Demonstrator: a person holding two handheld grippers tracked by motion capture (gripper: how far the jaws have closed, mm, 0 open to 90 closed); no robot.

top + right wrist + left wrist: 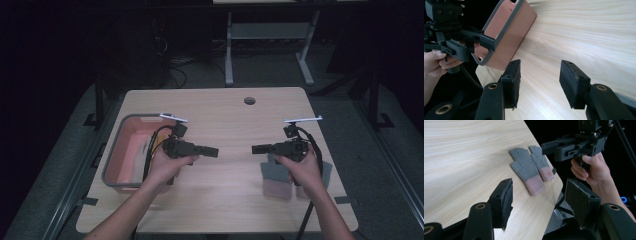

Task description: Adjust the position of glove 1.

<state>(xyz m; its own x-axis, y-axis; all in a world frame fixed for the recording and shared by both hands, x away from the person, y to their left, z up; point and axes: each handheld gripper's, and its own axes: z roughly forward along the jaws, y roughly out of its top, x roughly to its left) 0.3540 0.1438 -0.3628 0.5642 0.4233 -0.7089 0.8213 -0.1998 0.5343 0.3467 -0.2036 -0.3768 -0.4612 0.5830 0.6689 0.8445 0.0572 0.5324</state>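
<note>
Two grey knit gloves (278, 175) with pink cuffs lie side by side on the wooden table (225, 120) near its right edge; in the left gripper view the gloves (526, 167) lie flat beyond my jaws. My right gripper (256, 149) is held level above them and points left, jaws apart and empty (539, 80). Over the table's left part my left gripper (215, 151) points right, also open with nothing between its pads (542, 195). The two grippers face each other across the middle of the table, apart.
A pink bin (131, 150) with a grey rim stands at the table's left edge, just behind the left hand (167, 167); its side wall (509, 32) faces the right gripper. A cable hole (249, 100) sits at the back centre. Dark floor and a desk frame (229, 50) lie beyond.
</note>
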